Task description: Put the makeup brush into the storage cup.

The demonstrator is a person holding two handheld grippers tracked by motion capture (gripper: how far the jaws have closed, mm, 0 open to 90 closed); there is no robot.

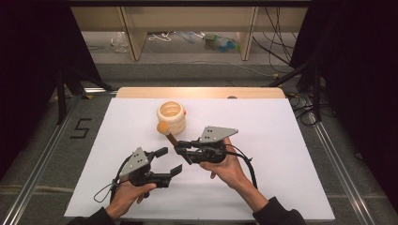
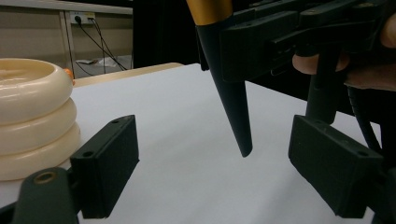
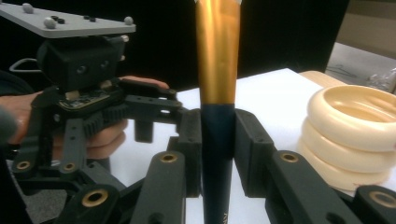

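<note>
My right hand-held gripper [image 3: 217,140] clenches the stick [image 3: 217,70]; left one [image 2: 215,163], frame bottom, gapes; I'd steady its tip

In the right gripper view the gold-and-dark stick [image 3: 217,93] is running off both the top and bottom edges, so its ends are going unseen. Beside it, the cream ringed holder [image 3: 355,135] is being cropped at the right edge, perhaps slightly blurred.

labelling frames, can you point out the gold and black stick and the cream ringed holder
gold and black stick [image 3: 217,56], right gripper view, on its gold upper section
cream ringed holder [image 1: 172,118], high view, on its ringed side wall
</note>
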